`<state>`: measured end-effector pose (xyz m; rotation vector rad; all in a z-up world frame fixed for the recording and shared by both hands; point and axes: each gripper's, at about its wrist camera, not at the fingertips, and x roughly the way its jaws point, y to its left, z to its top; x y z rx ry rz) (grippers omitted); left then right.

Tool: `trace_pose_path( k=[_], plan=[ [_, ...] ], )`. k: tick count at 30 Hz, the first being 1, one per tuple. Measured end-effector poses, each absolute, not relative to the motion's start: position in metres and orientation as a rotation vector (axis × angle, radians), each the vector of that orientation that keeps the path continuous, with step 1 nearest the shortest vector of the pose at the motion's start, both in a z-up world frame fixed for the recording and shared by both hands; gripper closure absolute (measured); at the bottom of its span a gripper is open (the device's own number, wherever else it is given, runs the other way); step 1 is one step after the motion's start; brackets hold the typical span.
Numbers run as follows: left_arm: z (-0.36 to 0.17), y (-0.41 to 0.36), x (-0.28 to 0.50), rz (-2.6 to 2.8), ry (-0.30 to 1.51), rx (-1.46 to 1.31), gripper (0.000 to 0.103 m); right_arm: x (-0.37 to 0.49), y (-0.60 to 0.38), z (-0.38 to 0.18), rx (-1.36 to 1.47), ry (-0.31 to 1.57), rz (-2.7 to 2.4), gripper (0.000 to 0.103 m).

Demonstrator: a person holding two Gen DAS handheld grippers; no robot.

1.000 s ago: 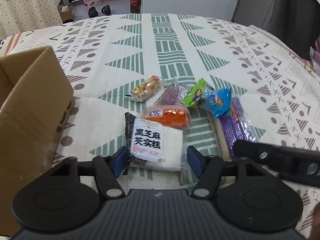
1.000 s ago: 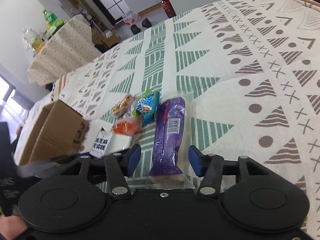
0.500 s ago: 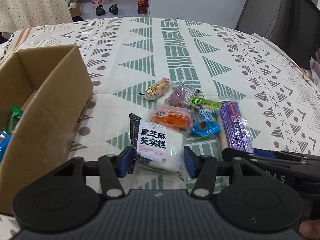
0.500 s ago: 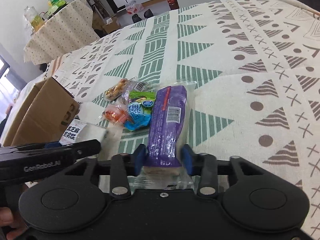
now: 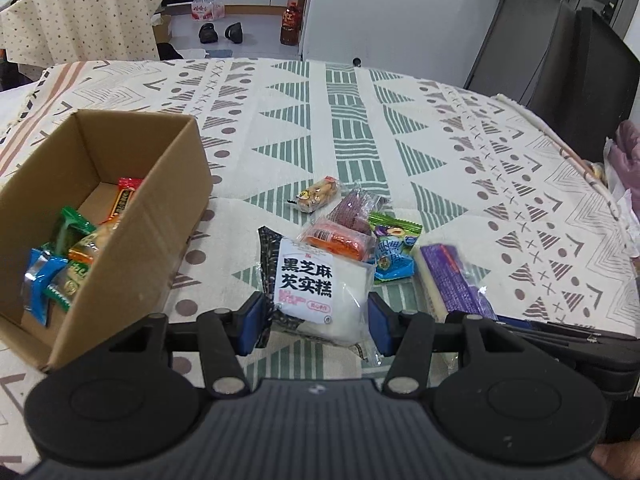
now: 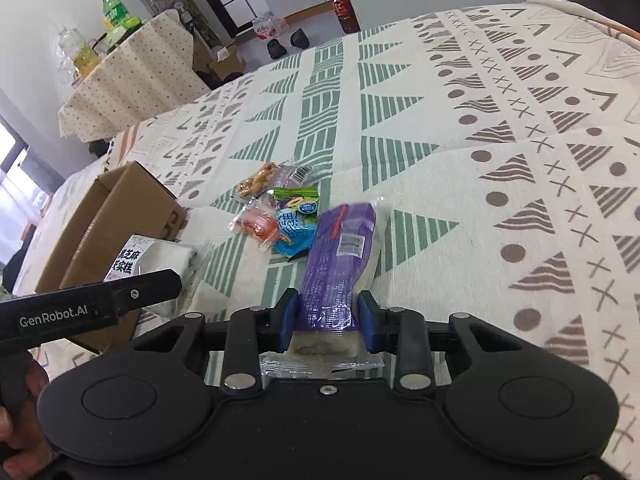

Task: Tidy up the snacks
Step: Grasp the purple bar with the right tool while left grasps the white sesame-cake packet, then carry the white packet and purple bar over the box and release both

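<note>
A white sesame-cake packet (image 5: pixel 316 288) with black lettering sits between my left gripper's (image 5: pixel 314 328) blue pads, which are shut on its near end. My right gripper (image 6: pixel 326 324) is shut on the near end of a long purple packet (image 6: pixel 340 264), whose far end tilts over the cloth. To the left stands an open cardboard box (image 5: pixel 120 248) with several wrapped snacks inside. Loose on the cloth lie an orange packet (image 5: pixel 336 238), a blue-green packet (image 5: pixel 392 252), a dark purple one (image 5: pixel 356 210) and a small golden snack (image 5: pixel 318 194).
The patterned tablecloth (image 5: pixel 400 120) stretches bare beyond the snack pile. A dark chair (image 5: pixel 580 80) stands at the far right edge. A second covered table (image 6: pixel 132 76) with bottles is behind on the left. A hand (image 6: pixel 16 412) holds the left gripper's handle.
Both grippers have closed, the left on the white packet and the right on the purple one. The left view has risen, so the box's inside now shows.
</note>
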<state>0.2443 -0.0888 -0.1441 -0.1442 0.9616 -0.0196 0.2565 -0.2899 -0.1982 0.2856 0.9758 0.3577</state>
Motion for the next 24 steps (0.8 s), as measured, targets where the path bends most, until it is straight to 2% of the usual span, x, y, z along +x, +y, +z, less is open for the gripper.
trace_pose_path(
  k=[12,14,15,16,22,24],
  plan=[
    [-0.106,-0.071,0.218,-0.016,0.888,-0.174,0.05,0.241,-0.288,-0.164,0.272,0.93,0.356,0.081],
    [-0.102,-0.068,0.214,-0.013,0.878,-0.181,0.05,0.237,-0.285,-0.159,0.261,0.924,0.366,0.087],
    [-0.101,-0.066,0.212,-0.012,0.875,-0.185,0.05,0.235,-0.283,-0.157,0.259,0.925,0.372,0.098],
    [-0.099,-0.064,0.211,-0.011,0.871,-0.188,0.05,0.233,-0.282,-0.155,0.263,0.926,0.379,0.102],
    [-0.093,-0.052,0.199,-0.007,0.857,-0.203,0.05,0.231,-0.278,-0.157,0.262,0.953,0.364,0.102],
    [-0.094,-0.048,0.196,-0.002,0.857,-0.208,0.05,0.232,-0.279,-0.163,0.283,0.984,0.343,0.095]
  ],
)
